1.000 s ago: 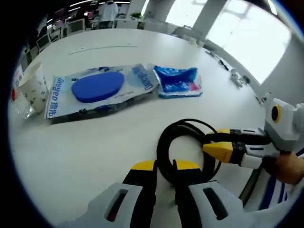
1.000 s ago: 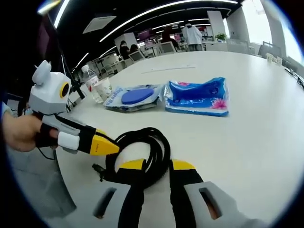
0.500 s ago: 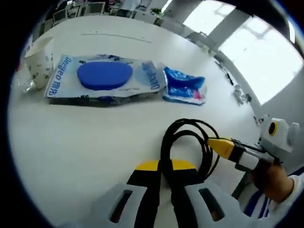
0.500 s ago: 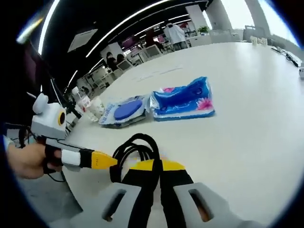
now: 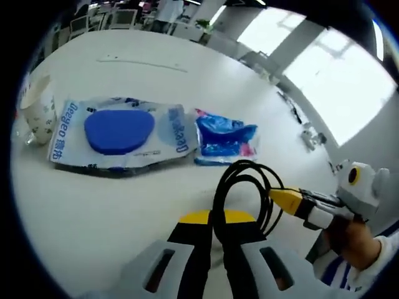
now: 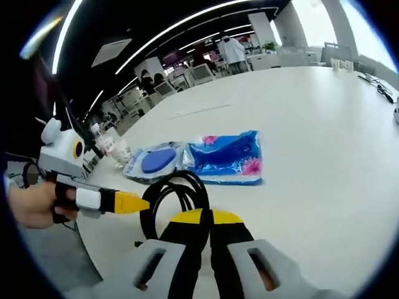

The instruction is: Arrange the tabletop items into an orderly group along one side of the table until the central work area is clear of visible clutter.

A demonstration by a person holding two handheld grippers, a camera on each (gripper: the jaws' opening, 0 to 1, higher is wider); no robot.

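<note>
We log a coiled black cable (image 5: 240,193) pinched by both grippers: our left gripper (image 5: 215,219) has its jaws pressed on one strand, our right gripper (image 6: 206,218) has its jaws pressed on another. Beyond the cable on the white table (image 5: 124,68) lie a blue tissue pack (image 5: 221,134), a clear packet holding a blue disc (image 5: 118,131), and a paper cup (image 5: 34,115).

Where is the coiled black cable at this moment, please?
The coiled black cable is clamped between both grippers, the left gripper and the right gripper, above the white table, on the near side of the blue tissue pack.
</note>
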